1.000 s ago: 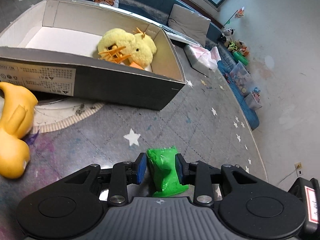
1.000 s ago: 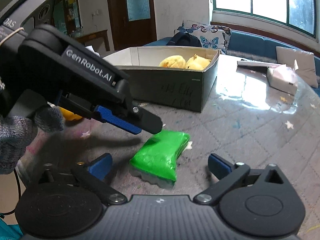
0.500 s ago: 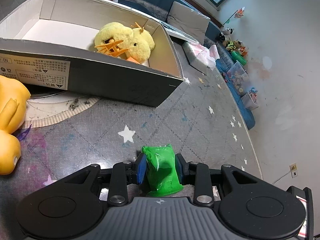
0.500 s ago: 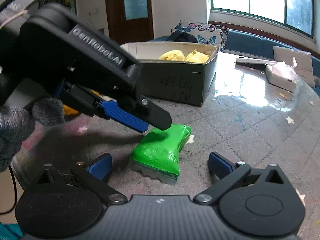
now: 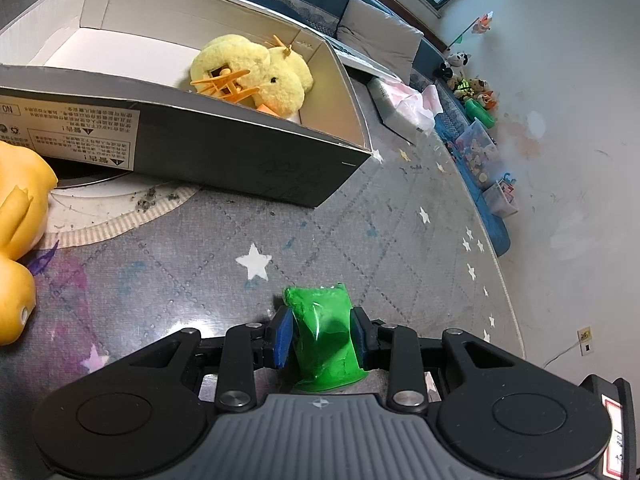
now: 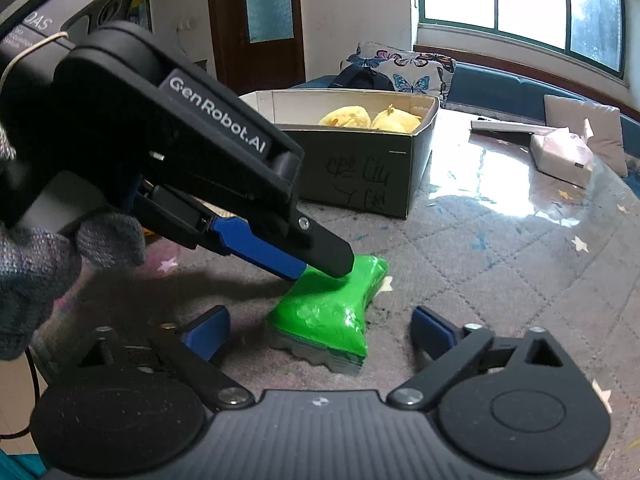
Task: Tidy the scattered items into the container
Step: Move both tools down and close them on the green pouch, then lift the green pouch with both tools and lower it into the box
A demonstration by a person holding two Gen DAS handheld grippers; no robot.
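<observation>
My left gripper [image 5: 320,334] is shut on a green wrapped sponge [image 5: 325,338], which rests on the grey starred table; the right wrist view shows the sponge [image 6: 332,308] with the left gripper's finger [image 6: 320,254] pressed on its far end. My right gripper [image 6: 318,328] is open and empty, its jaws standing on either side of the sponge's near end without touching. The dark cardboard box [image 5: 224,156] stands beyond, holding yellow plush chicks [image 5: 256,76]. A yellow rubber duck [image 5: 18,236] lies at the left on the table.
A tissue pack [image 5: 404,106] lies to the right of the box and also shows in the right wrist view [image 6: 560,156]. The table's curved edge [image 5: 504,292] runs on the right. A sofa [image 6: 520,88] with cushions stands behind.
The left gripper has stayed shut on the sponge and tilted slightly, bringing the box lower and nearer in view. The right gripper has stayed open.
</observation>
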